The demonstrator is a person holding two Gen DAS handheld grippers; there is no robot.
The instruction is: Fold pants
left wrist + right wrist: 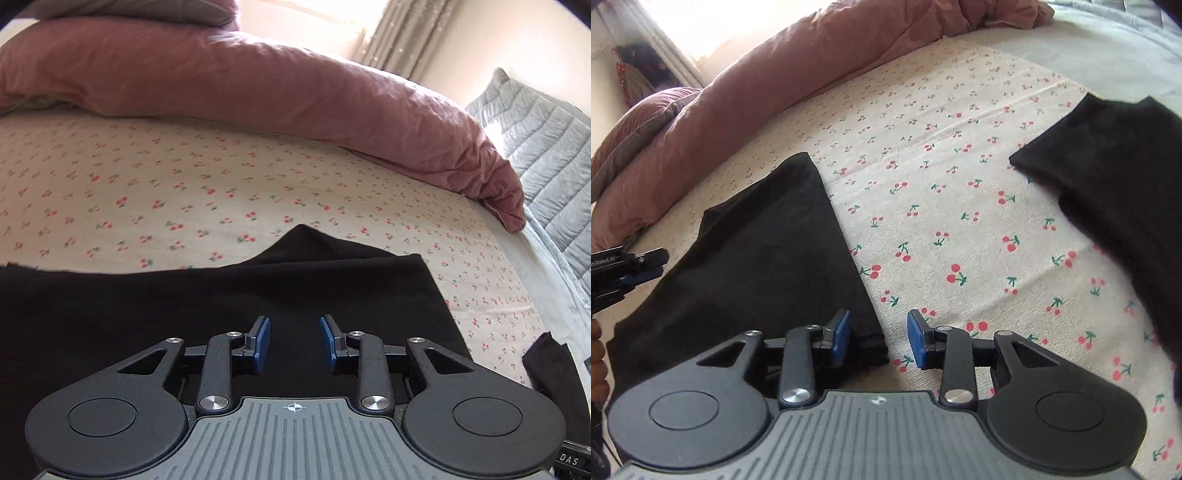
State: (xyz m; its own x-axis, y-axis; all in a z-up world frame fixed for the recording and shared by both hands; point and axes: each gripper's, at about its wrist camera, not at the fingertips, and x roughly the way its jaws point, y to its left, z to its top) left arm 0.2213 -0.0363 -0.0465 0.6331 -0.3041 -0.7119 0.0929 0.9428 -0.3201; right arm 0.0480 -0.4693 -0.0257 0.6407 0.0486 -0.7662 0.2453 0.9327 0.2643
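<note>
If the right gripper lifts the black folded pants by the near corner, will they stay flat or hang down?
The black pants are probably floppy: they lie soft and flat on the cherry-print sheet, so a lifted corner would likely droop. The stacked layers may slide apart. They look light, since the sheet under them barely sinks.

Left gripper (294, 341) fingers (261, 341) spread apart above flat black pants (155, 314) on cherry-print bed sheet (221, 184).

Bed (923, 166) with cherry-print sheet. Lying on it: folded black pants (768, 251), a second black garment (1126, 177) well apart, pink duvet (258, 92) bunched along far side
</note>
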